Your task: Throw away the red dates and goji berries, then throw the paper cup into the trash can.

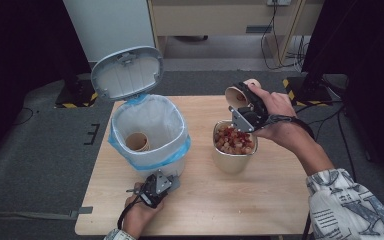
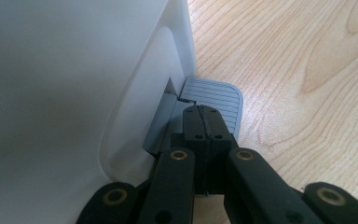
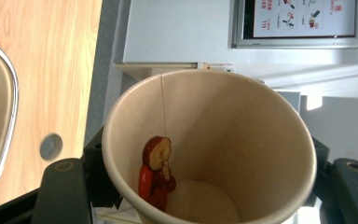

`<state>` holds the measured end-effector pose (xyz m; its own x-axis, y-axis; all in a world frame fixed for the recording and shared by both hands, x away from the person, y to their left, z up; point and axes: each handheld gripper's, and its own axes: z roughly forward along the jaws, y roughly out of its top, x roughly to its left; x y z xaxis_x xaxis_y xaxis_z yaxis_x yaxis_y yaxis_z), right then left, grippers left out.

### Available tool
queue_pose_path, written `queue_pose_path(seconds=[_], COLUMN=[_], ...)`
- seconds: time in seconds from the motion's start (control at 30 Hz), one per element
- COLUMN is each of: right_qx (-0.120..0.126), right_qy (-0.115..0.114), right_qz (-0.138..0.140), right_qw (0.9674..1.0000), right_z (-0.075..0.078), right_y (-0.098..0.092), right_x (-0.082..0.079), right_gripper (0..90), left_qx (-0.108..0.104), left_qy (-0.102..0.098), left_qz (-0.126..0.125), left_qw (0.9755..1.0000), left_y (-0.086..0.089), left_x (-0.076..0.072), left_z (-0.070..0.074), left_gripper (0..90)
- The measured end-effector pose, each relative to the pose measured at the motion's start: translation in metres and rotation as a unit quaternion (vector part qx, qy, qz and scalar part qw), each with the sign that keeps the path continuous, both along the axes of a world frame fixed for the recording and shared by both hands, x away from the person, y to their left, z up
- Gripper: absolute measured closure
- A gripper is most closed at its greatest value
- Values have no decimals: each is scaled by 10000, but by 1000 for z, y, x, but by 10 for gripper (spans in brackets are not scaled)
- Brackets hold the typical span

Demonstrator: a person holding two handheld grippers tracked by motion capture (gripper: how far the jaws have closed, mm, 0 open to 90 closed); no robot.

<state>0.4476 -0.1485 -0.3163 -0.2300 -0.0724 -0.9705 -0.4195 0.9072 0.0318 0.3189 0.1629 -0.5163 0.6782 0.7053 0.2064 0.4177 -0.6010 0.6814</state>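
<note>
Far left of high view: white pedal bin (image 1: 150,131) with blue liner, lid (image 1: 127,71) raised, one paper cup (image 1: 137,142) already lying inside. Left gripper (image 1: 156,186) at the near foot of the bin; in left gripper view, jaws pressed together with nothing between them, tips bearing down on the grey ribbed pedal (image 2: 214,100), white bin wall close on the left. Judged: this hand holds the lid up and stays tied to the pedal. Centre-right: metal tin (image 1: 234,150) filled with red and pale dried fruit pieces, standing on the wooden table (image 1: 200,200), just right of the bin and apart from it. Right gripper (image 1: 246,106) above the tin's far rim, pinching a brown paper cup (image 1: 240,92) across its wall near the mouth. Cup tilted, long axis close to level, mouth toward the tin and the bin. In right gripper view, cup interior (image 3: 209,149) almost emptied; a few red fruit slices (image 3: 156,172) clinging to the inner wall near the base. Key relation: open bin lies to the left of the held cup, tin directly beneath it. Judged next: shake the stuck slices out into the tin, then carry the cup left over the bin mouth; only the right hand is free for that.
</note>
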Motion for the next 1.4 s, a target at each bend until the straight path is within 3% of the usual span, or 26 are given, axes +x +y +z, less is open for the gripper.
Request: queue_pose_path(seconds=[0.17, 0.4, 0.43, 0.6, 0.63, 1.0, 1.07, 1.17, 1.33, 1.37, 1.4], right_qx=[395, 647, 810, 1014, 1125, 1377, 1524, 1587, 1894, 2000, 2000], right_qy=[283, 491, 588, 700, 769, 908, 1009, 1067, 1362, 1447, 1447], right_qz=[54, 112, 130, 178, 192, 249, 249, 270, 391, 416, 416], right_qw=[9988, 9966, 9949, 9922, 9905, 9860, 9828, 9812, 9716, 9682, 9682], right_z=[-1, -1, -1, 1, 2, 4, 5, 5, 11, 13, 13], right_y=[6, 12, 14, 16, 18, 22, 22, 23, 27, 29, 29], right_x=[2, 4, 4, 5, 5, 5, 5, 5, 3, 3, 3], right_gripper=[301, 298, 298, 298, 298, 296, 295, 295, 294, 293, 293], left_qx=[3, 2, 2, 0, 3, -1, -2, -4, -2, 3, 1], left_qy=[-4, 0, 4, 5, 4, 8, 6, -2, -2, -8, -7], left_qz=[0, -3, -6, -7, -6, -11, -8, -5, -5, -5, -4], left_qw=[10000, 10000, 10000, 10000, 10000, 10000, 10000, 10000, 10000, 10000, 10000], left_y=[0, 0, 0, 0, 0, 0, 0, 0, 0, 0, 0], left_x=[0, 0, 0, 0, 0, 0, 0, 0, 0, 0, 0], left_z=[0, 0, 0, 0, 0, 0, 0, 0, 0, 0, 0], left_gripper=[898, 898, 898, 898, 898, 898, 898, 897, 897, 898, 898])
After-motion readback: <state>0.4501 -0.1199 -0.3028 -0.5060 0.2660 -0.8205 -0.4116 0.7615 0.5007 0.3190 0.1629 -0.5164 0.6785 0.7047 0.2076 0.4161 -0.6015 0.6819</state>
